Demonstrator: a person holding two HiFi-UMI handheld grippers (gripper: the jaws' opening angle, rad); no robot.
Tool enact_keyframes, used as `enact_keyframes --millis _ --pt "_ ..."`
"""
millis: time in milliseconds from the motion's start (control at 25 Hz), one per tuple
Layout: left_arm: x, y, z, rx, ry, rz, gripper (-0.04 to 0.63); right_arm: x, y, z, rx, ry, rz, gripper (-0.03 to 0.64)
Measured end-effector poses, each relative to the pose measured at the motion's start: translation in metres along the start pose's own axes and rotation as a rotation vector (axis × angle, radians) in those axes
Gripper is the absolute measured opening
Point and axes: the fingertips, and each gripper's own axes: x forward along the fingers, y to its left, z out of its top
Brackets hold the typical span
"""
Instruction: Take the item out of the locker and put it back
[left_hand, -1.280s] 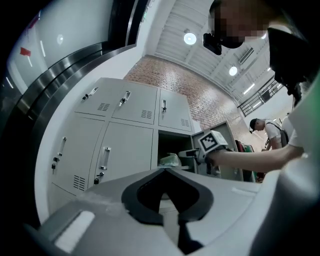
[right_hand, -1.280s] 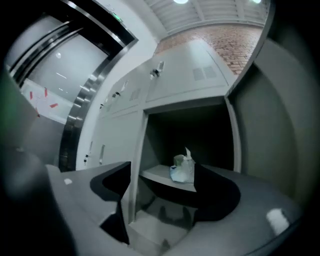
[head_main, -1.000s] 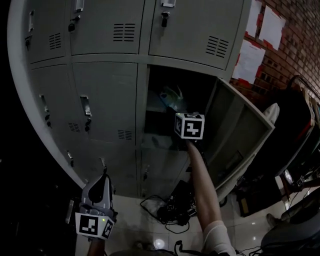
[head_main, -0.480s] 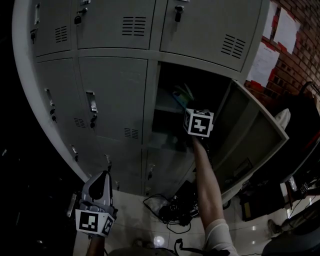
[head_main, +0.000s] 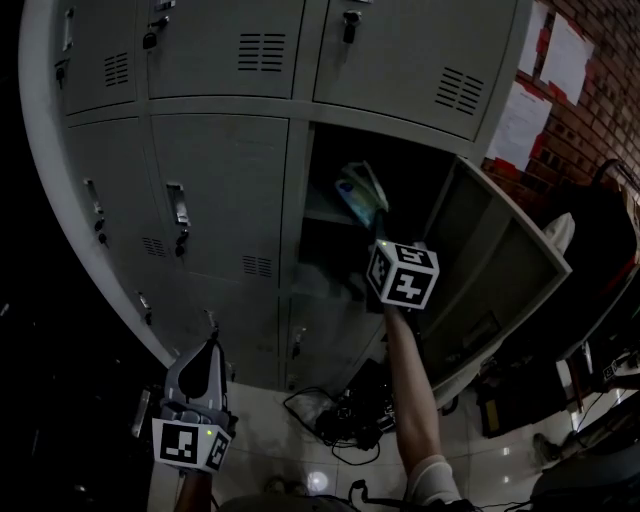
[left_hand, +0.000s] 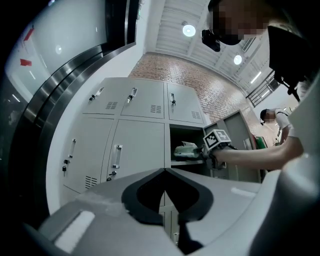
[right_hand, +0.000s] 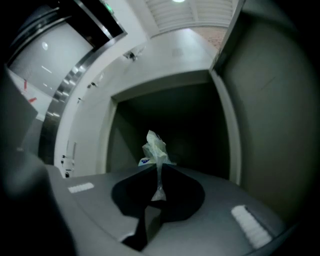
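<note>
workplace locker area, grey metal lockers (head_main: 215, 190), brick wall (head_main: 600, 90), floor cables (head_main: 345, 420)

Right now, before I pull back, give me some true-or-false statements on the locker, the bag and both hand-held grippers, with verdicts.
1. The right hand-held gripper is shut on the plastic bag. True.
2. The left hand-held gripper holds a second bag. False: its jaws are together with nothing between them.
3. The locker door beside the bag stands open. True.
4. The left hand-held gripper reaches into the open compartment. False: it hangs low, in front of the closed locker doors.
</note>
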Motion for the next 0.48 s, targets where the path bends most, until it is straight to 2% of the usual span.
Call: enact_keyframes --millis 120,240,480 --pt "0.000 -0.007 0.003 -0.012 -0.012 -0.021 0.005 -0.060 0.028 0.005 0.021 -0.076 0.077 0.012" --pt "-0.006 -0.018 0.010 -0.017 -0.028 -0.049 0.005 -0.139 0.054 -0.005 0.056 -0.102 0.132 0.012" --pt "-0.027 -0.045 0.020 -0.025 -0.044 -0.117 0.005 -0.289 0.090 -0.050 0.137 -0.086 0.130 0.012"
